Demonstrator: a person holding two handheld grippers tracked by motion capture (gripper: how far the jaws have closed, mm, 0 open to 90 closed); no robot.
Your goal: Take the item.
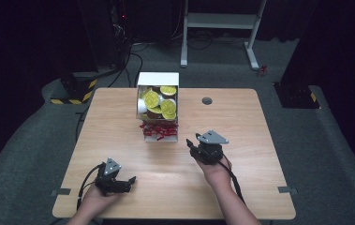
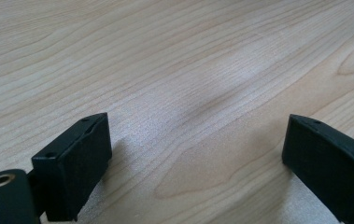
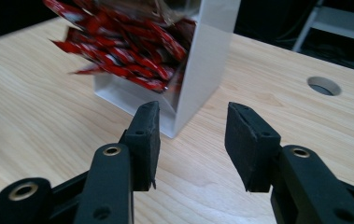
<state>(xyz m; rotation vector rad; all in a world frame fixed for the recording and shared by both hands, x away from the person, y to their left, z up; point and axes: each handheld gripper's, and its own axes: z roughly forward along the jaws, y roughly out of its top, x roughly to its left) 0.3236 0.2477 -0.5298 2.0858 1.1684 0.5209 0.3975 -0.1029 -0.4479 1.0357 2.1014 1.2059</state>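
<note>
One white box (image 1: 158,78) stands at the far middle of the table (image 1: 119,117), open side up, in two compartments: yellow-topped cups (image 1: 160,104) in the far one, perhaps seven or eight (overlap makes the count unsure), and a heap of red sachets (image 1: 159,130) in the near one, too tangled to count. Right gripper (image 1: 193,144) sits just right of the box's near right corner, jaws partly apart with nothing between them, not touching the box. Left gripper (image 1: 130,180) rests near the near left edge, jaws wide, over bare wood. One round hole (image 1: 207,101) lies right of the box. Broad open tabletop lies between the grippers and to either side
</note>
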